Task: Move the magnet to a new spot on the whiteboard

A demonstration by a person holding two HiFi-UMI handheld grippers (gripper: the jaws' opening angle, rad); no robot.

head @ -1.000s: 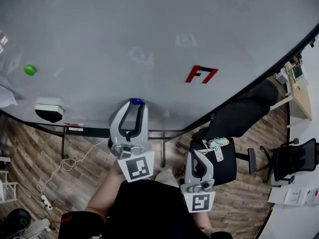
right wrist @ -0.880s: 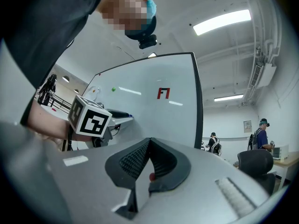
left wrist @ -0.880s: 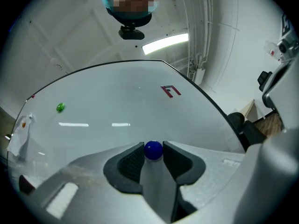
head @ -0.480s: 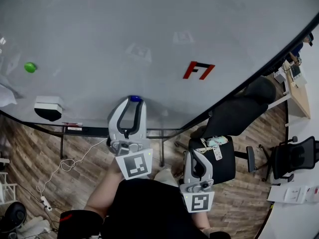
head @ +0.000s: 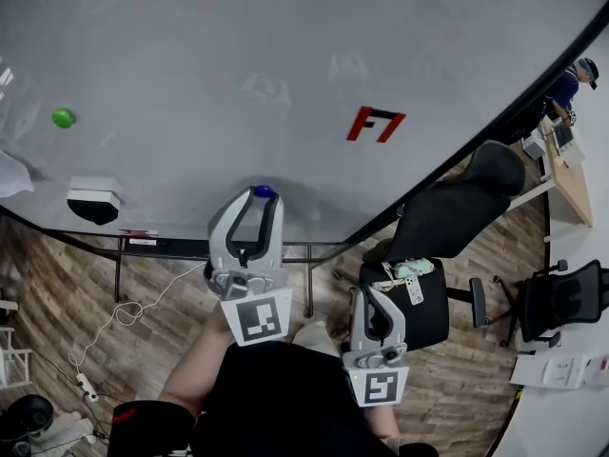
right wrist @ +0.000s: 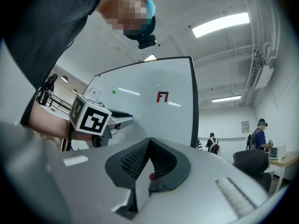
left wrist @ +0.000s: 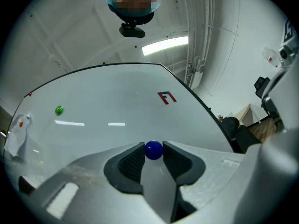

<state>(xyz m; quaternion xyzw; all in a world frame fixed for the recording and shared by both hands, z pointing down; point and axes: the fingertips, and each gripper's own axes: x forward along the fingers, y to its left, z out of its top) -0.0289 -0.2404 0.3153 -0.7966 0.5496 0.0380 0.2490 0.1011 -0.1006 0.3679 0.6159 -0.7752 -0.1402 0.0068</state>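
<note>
Over the last second the left claw [head: 263, 202] has barely shifted. It still sits low on the whiteboard [head: 285, 55] with the blue magnet [left wrist: 153, 150] pinched between its pads. The blue magnet sits right at the claw's tips, touching both pads and lying against the board.

The right claw [right wrist: 149, 143] hangs nearer the person's body, off the board, its pads pressed together on nothing.

Beyond the left claw, a white-and-black eraser [head: 93, 201] clings to the board off to the left. A green magnet [head: 63, 117] sits higher up on that side, and a red mark [head: 376, 124] lies up to the right. A black office chair [head: 447, 222] stands past the board's right edge on the wooden floor [head: 162, 293].
</note>
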